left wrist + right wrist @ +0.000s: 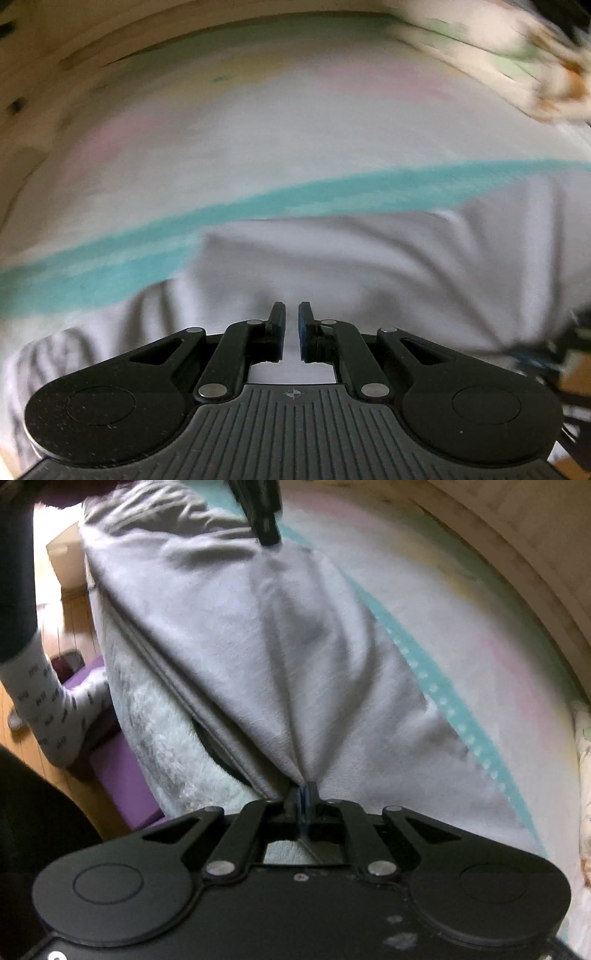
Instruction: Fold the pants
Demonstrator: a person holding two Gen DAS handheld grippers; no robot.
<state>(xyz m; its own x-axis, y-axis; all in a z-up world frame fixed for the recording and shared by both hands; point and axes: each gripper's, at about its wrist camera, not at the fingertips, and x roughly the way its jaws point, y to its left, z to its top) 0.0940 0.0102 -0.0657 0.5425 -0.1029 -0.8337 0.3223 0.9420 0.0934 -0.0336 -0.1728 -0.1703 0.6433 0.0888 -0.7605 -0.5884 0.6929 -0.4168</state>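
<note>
Your right gripper (pixel 303 794) has its jaws pinched fully together on a gathered fold of the grey pants (pixel 240 635); the cloth fans out from that pinch toward 12 o'clock in taut creases. In the right wrist view the pants stretch up toward 11 o'clock, where your left gripper (pixel 264 513) meets the fabric at the far end, though blur hides the contact there. The pants lie over a pale bed cover (pixel 424 602) with a teal stripe (pixel 436 686) running from 12 toward 4 o'clock beside the fabric's edge. At 8 o'clock a socked foot (pixel 48 709) stands on the wooden floor (pixel 77 627) near a purple mat (pixel 122 775).

In the left wrist view your left gripper (pixel 291 325) shows its jaws nearly together with a narrow slit between them, and grey cloth fills the space beyond; whether any is caught in that slit you cannot tell. The view is smeared.
</note>
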